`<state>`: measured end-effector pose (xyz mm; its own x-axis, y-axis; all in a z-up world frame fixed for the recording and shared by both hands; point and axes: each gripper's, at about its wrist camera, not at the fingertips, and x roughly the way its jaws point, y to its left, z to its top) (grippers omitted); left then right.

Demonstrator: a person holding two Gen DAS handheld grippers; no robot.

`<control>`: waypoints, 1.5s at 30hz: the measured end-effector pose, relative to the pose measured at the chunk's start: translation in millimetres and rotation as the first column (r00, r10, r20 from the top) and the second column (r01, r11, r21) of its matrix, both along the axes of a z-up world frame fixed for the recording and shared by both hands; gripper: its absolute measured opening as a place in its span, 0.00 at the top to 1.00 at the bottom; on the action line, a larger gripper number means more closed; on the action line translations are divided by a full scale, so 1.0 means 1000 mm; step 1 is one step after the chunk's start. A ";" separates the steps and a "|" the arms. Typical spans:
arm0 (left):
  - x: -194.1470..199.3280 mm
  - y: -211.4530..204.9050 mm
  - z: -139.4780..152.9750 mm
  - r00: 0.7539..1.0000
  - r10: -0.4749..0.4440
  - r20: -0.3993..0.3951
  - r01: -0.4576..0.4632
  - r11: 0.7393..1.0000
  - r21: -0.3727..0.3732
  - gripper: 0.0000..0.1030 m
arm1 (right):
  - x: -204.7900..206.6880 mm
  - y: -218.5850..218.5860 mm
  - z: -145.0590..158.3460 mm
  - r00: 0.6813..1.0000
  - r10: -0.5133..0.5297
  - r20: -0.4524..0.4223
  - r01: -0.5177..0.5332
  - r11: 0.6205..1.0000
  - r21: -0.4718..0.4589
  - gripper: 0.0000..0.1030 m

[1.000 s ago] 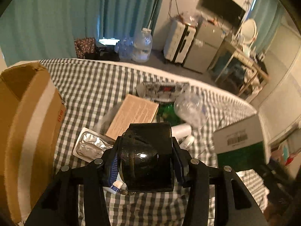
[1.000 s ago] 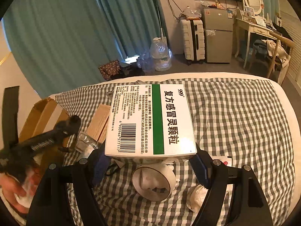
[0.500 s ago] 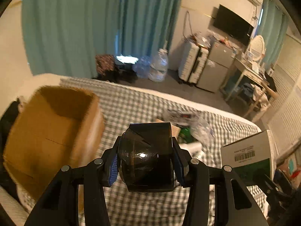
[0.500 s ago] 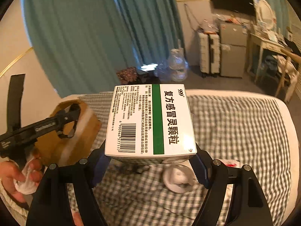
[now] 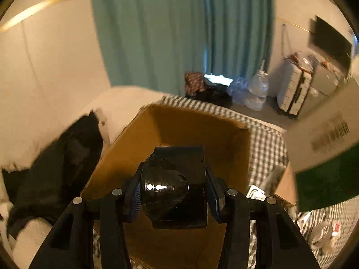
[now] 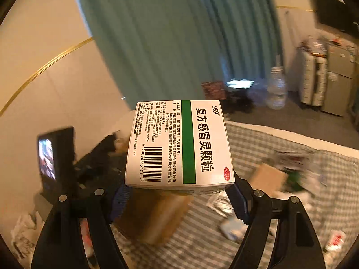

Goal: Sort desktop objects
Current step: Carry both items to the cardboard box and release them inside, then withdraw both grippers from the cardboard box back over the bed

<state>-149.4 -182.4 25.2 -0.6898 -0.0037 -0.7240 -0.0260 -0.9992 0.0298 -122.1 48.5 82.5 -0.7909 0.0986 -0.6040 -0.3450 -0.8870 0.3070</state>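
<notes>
Left gripper (image 5: pixel 177 198) clamps black speaker (image 5: pixel 175 188) directly over cardboard box (image 5: pixel 179 139), frame centre; right gripper (image 6: pixel 179 198) holding medicine box (image 6: pixel 179 143), farther.

Teal curtains (image 5: pixel 179 33) hang behind a checked bed (image 6: pixel 280 139).

My left wrist camera sits just behind my left fingers (image 5: pixel 134 192) and looks forward and downward, at close range, into the open cardboard box (image 5: pixel 197 130) on the checked bed cover (image 5: pixel 264 139). My right wrist camera sits just behind my right fingers (image 6: pixel 240 201) and faces forward and downward across the same bed, the box (image 6: pixel 154 217) lying close below. Both views share the box, the checked cover, the teal curtain (image 5: pixel 157 33) and the white suitcase (image 5: pixel 291 92).
</notes>
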 end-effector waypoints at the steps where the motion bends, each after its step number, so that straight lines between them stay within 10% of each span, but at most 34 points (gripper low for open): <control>1: -0.004 -0.006 -0.004 1.000 0.014 0.016 -0.014 1.000 0.024 0.53 | -0.016 -0.005 -0.004 1.000 0.021 0.007 -0.021 1.000 -0.007 0.26; 9: -0.029 -0.035 -0.043 0.988 0.111 0.110 -0.115 0.993 0.027 0.49 | -0.099 -0.028 -0.037 0.995 0.060 0.082 -0.056 0.997 -0.054 0.24; 12: -0.033 -0.041 -0.042 0.981 0.166 0.098 -0.168 0.986 0.012 0.13 | -0.116 -0.026 -0.041 0.993 0.038 0.110 -0.033 0.999 -0.042 0.05; 15: -0.031 -0.049 -0.036 0.972 0.228 0.059 -0.229 0.973 0.014 0.06 | -0.113 -0.019 -0.034 0.996 0.000 0.087 0.003 1.000 -0.029 0.03; 23: -0.023 -0.040 -0.021 0.980 0.195 0.029 -0.197 0.975 0.099 0.06 | -0.033 0.017 -0.001 0.992 -0.123 -0.002 0.123 0.992 0.023 0.03; 30: 0.013 0.035 0.001 0.999 -0.049 -0.019 0.051 0.988 0.147 0.05 | 0.097 0.070 0.009 0.952 -0.301 0.053 0.290 0.945 0.155 0.03; 38: 0.061 0.121 -0.006 0.961 -0.275 0.009 0.269 0.948 0.170 0.03 | 0.209 0.105 -0.020 0.886 -0.451 0.103 0.438 0.890 0.126 0.03; 45: 0.074 0.170 -0.044 0.939 -0.342 0.048 0.339 0.939 0.059 0.03 | 0.222 0.116 -0.064 0.878 -0.447 0.173 0.442 0.894 0.067 0.03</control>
